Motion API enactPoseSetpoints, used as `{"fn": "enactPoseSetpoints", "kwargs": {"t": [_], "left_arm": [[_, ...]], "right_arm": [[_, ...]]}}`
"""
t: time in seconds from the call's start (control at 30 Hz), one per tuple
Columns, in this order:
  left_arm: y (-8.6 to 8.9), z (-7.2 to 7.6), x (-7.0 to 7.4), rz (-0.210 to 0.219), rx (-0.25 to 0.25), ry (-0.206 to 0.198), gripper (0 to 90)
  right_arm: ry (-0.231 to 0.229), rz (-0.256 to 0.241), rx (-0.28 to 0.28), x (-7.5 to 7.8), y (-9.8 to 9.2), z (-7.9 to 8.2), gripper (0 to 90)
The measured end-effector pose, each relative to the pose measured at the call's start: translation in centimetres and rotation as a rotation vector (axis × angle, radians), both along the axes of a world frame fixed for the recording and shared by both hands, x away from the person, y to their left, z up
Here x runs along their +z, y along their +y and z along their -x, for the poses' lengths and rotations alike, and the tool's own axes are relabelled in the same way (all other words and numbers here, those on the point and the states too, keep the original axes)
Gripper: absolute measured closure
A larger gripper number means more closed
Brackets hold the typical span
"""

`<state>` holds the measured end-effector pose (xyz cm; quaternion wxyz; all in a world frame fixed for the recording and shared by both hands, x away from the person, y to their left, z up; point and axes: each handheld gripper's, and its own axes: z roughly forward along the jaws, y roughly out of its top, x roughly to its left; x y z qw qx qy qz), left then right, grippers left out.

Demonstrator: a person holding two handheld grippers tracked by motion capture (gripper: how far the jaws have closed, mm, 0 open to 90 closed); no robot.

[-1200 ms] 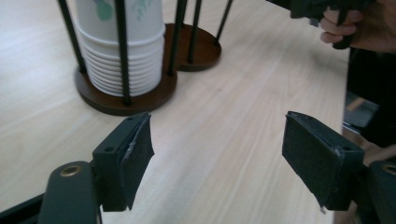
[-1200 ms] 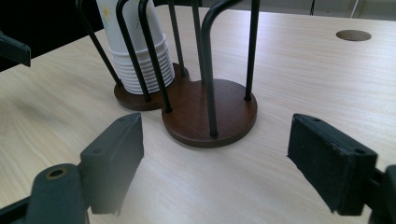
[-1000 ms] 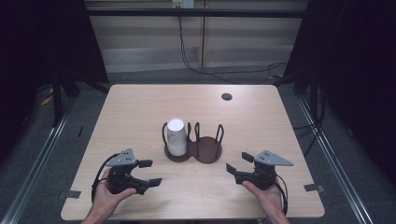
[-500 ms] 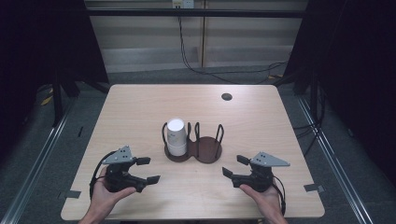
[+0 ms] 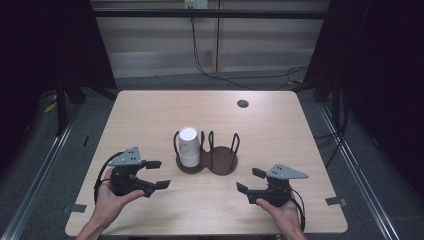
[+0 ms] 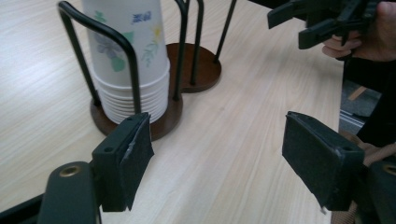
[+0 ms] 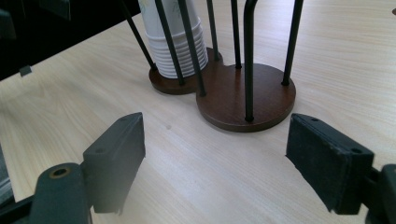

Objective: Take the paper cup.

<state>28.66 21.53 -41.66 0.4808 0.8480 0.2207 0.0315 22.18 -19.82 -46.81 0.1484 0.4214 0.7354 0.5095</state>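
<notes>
A stack of white paper cups (image 5: 189,146) stands upside down in the left ring of a two-ring cup holder (image 5: 220,160) with brown round bases and black wire posts, at the table's middle. The right ring (image 7: 245,95) holds nothing. My left gripper (image 5: 159,174) is open, left of the holder and near the front, pointing at it; in the left gripper view its open jaws frame the cups (image 6: 130,60), which carry a flower print. My right gripper (image 5: 250,180) is open at the front right, pointing at the holder, with the cups (image 7: 180,46) beyond it.
The wooden table (image 5: 150,115) has a small dark round hole (image 5: 243,103) at the back right. Tape marks (image 5: 77,207) sit at the front corners. Metal rails and dark floor flank the table. The right gripper (image 6: 322,18) appears far off in the left gripper view.
The left gripper has edged slightly forward and left. The right gripper has barely shifted. Both stay open.
</notes>
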Motion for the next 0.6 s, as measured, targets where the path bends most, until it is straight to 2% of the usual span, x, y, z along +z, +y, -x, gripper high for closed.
{"fn": "enactPoseSetpoints", "kwargs": {"t": [0.1, 0.17, 0.43, 0.53, 0.6], "left_arm": [[0.0, -0.4, 0.4, 0.009, 0.002, 0.009, 25.0], [-0.2, -0.6, 0.5, 0.003, 0.006, 0.001, 26.4], [-0.9, -1.4, 1.4, 0.013, -0.016, 0.003, 25.7], [-1.1, -1.9, 1.8, 0.004, -0.009, -0.01, 24.5], [-1.1, -2.3, 2.1, 0.005, 0.0, -0.026, 23.8]], "right_arm": [[0.001, 0.01, 0.012, -0.1, 0.2, 0.0, 19.4], [-0.001, 0.018, 0.014, -0.1, 0.3, 0.0, 19.3], [0.006, 0.02, 0.02, -0.2, 0.4, 0.0, 18.8], [0.01, 0.016, 0.019, -0.1, 0.4, 0.0, 18.8], [-0.005, 0.023, 0.002, 0.0, 0.3, 0.1, 19.1]]}}
